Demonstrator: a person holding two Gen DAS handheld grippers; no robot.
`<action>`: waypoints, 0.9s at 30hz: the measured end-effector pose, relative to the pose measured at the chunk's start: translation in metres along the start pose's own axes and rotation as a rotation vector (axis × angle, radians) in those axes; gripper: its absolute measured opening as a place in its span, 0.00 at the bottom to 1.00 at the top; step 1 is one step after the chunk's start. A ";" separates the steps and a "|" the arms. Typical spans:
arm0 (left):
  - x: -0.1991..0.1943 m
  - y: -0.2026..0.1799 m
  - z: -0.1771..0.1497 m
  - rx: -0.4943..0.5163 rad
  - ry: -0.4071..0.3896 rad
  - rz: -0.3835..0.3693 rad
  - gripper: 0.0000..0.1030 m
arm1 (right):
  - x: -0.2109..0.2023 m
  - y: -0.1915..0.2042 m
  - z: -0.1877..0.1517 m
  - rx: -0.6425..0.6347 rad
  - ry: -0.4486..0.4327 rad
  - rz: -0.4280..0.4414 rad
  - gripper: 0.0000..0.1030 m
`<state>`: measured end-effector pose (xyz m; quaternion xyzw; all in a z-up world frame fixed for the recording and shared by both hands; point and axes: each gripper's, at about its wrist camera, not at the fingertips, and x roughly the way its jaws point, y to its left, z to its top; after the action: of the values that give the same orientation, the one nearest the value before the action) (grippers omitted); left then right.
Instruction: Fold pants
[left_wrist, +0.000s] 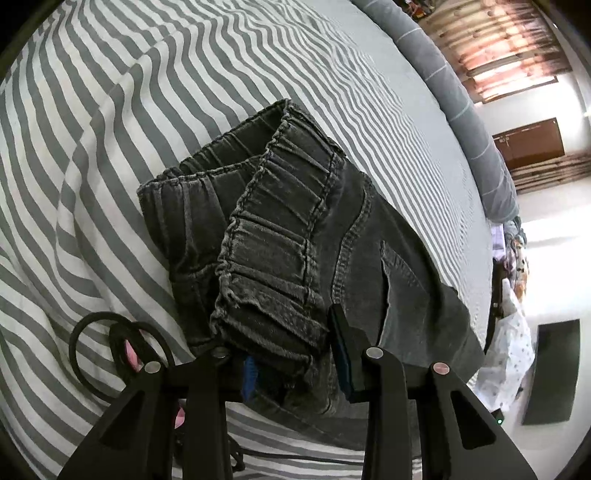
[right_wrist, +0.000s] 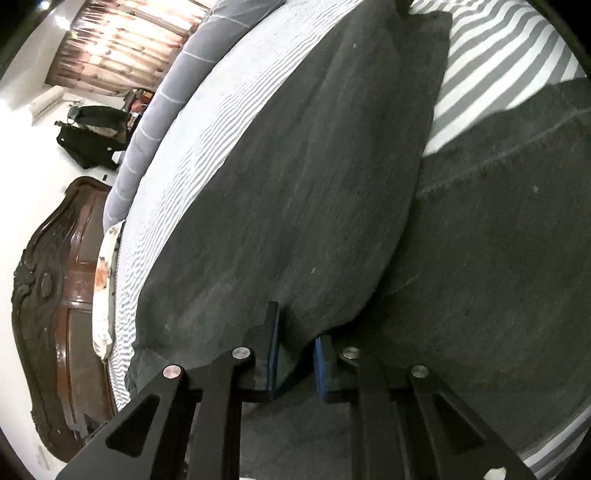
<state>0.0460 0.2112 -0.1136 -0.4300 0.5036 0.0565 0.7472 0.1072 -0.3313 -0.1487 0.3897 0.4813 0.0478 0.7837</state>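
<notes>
Dark grey denim pants (left_wrist: 295, 229) with an elastic waistband lie on a grey-and-white striped bedsheet (left_wrist: 129, 110). In the left wrist view my left gripper (left_wrist: 291, 354) straddles the near corner of the waistband, with the gathered fabric filling the gap between its jaws. In the right wrist view my right gripper (right_wrist: 295, 358) pinches a fold of the pants leg (right_wrist: 303, 192), which is lifted over another layer of the pants (right_wrist: 498, 240). The leg's far end reaches toward the sheet's stripes.
A black cable loop (left_wrist: 92, 343) lies on the sheet left of the left gripper. A grey bolster (left_wrist: 461, 92) runs along the bed's far edge. A carved dark wooden headboard (right_wrist: 55, 295) stands at the left in the right wrist view.
</notes>
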 end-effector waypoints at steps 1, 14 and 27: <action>0.000 0.000 0.001 -0.005 0.000 -0.009 0.33 | 0.000 0.000 0.001 -0.003 0.001 -0.002 0.16; -0.023 -0.037 0.025 0.188 -0.022 0.071 0.17 | -0.027 0.020 -0.009 -0.091 -0.033 -0.025 0.04; 0.000 -0.022 0.040 0.375 0.111 0.189 0.18 | -0.044 0.008 -0.086 -0.101 0.037 -0.097 0.04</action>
<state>0.0854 0.2257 -0.0956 -0.2368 0.5837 0.0077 0.7766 0.0182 -0.2971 -0.1314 0.3249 0.5110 0.0413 0.7948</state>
